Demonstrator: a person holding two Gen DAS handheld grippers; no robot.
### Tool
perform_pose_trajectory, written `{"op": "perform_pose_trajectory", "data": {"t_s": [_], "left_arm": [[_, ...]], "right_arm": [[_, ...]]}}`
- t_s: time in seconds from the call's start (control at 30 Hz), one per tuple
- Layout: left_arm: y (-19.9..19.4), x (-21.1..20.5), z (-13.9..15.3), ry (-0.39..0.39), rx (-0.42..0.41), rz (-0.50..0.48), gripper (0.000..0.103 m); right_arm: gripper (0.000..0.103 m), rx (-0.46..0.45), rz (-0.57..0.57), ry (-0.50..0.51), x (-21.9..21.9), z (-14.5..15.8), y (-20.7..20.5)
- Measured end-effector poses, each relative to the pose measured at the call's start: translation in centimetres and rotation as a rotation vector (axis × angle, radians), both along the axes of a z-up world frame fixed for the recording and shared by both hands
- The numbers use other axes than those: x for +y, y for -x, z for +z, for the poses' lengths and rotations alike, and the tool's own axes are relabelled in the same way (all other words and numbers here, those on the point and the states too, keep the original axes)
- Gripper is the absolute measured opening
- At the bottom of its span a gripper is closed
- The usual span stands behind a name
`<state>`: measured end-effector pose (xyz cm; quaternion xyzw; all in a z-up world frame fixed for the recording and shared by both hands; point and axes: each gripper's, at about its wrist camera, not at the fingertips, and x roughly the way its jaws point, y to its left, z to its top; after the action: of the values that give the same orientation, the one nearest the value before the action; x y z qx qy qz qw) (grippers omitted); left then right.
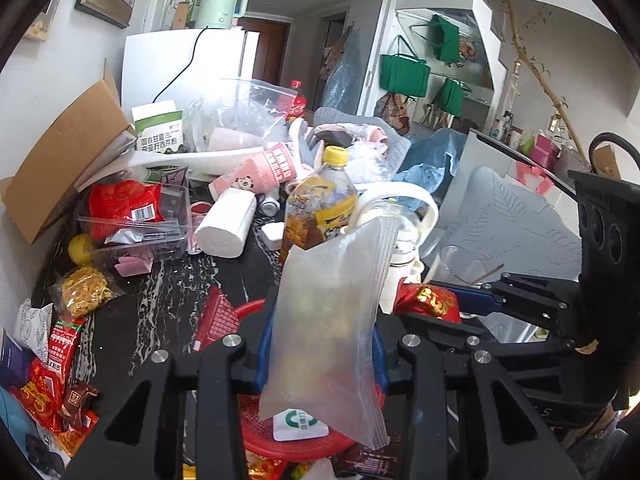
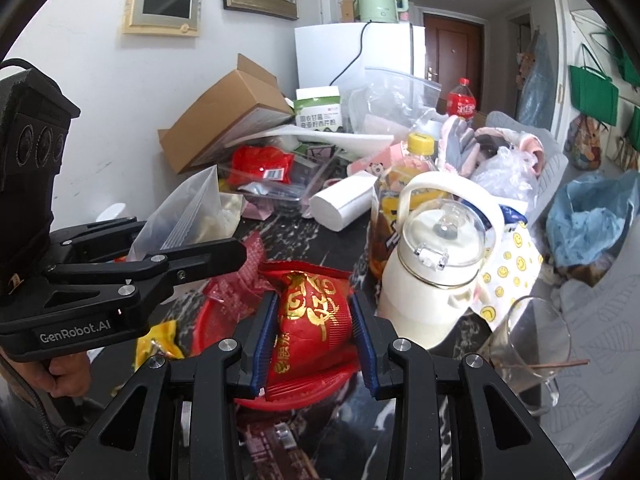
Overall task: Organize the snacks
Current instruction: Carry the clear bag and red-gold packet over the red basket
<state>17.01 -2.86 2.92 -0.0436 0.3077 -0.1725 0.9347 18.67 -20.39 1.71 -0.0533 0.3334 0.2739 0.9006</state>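
Your left tool (image 1: 320, 364) is clamped on a stack of clear zip bags (image 1: 332, 320), which stands upright at centre of the left wrist view, w/ the blue pads pressing its lower sides. In the right wrist view the same tool (image 2: 236, 250) comes in from the left edge, bags (image 2: 188, 212) poking up behind its black fingers.

Your right tool (image 2: 314, 344) is closed tight on a red snack packet w/ gold lettering (image 2: 314, 320), bottom centre of the right wrist view, pads on both its sides. That packet sits over a red plastic basket (image 2: 224, 312) on the dark marble bench (image 2: 288, 224). In the left wrist view the packet (image 1: 428, 300) shows right of centre, just beside the bags.

More snacks lie at lower left of the left wrist view: a yellow crisps pouch (image 1: 84, 290) and red wrappers (image 1: 44, 392). A white flask w/ clear lid (image 2: 436, 272) stands right of the packet, a yellow-capped tea bottle (image 2: 404, 184) behind it.
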Motion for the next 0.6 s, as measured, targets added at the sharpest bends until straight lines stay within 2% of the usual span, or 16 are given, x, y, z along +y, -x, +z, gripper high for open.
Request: {"op": "perform_pose_trajectory", "data": {"t_s": [0.3, 0.6], "left_arm": [[-2.2, 0.1, -2.6, -0.057, 0.074, 0.027, 0.038], [-3.0, -0.7, -4.3, -0.135, 0.113, 0.043, 0.04]], "right_arm": [[0.036, 0.043, -0.014, 0.034, 0.9, -2.1, -2.3], [0.036, 0.083, -0.023, 0.061, 1.0, -3.6, -2.8]]}}
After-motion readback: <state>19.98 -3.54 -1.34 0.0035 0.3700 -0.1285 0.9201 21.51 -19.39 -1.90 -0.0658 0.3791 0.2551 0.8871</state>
